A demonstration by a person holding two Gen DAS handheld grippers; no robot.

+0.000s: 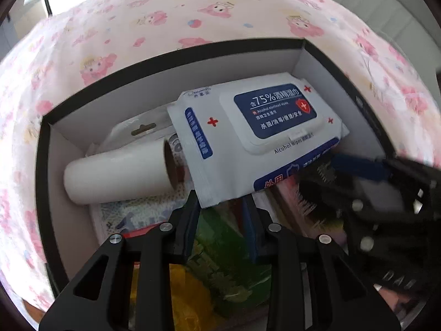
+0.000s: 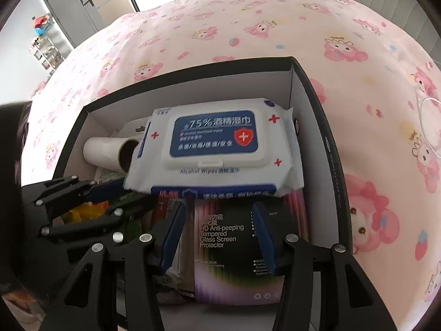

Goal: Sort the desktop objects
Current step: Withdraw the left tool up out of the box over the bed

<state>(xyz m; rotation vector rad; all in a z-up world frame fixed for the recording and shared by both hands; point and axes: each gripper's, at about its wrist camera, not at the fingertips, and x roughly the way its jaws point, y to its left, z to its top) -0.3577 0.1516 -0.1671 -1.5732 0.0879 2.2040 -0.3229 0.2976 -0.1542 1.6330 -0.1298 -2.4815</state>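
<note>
Right gripper [image 2: 217, 231], jaws wide and empty, hangs over the screen protector box [image 2: 228, 251]. The alcohol wipes pack [image 2: 215, 149] lies crosswise just ahead in the black box [image 2: 328, 143]. Left gripper [image 1: 220, 220], also parted and empty, sits near it.

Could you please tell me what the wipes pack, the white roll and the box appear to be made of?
Wipes pack: soft plastic film, crinkled at the seams, with a rigid glossy plastic flip lid. White roll: probably paper or tape, matte, wound on a brown cardboard core. Box: likely cardboard, black outside, matte white inside.
</note>
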